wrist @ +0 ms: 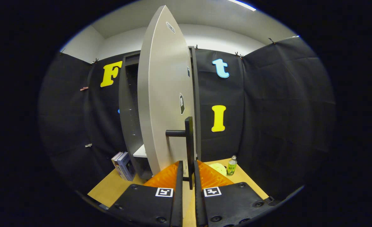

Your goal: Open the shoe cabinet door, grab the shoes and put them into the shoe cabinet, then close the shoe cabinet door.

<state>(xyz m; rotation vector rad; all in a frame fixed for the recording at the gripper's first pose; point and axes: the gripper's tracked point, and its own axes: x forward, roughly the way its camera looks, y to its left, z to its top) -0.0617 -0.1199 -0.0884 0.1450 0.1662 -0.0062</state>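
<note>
Black cloth walls enclose a light wooden tabletop [110, 186] carrying a tall dark grey shoe cabinet [129, 119]. Its pale grey door [160, 104] stands ajar, edge-on — the gripper [188, 171] is closed on the door's black vertical bar handle [189, 138]. Left of the cabinet: stacked books [122, 165]. Right: small green bottle [232, 165], pale yellow round object [218, 168].

Smooth matt pale cabinet door [160, 104] with matt dark handle [189, 142], ribbed gripper [188, 171] fingers closed on it, wood-look tabletop [110, 186], plastic bottle [232, 165], matt cloth wall [283, 110]
</note>
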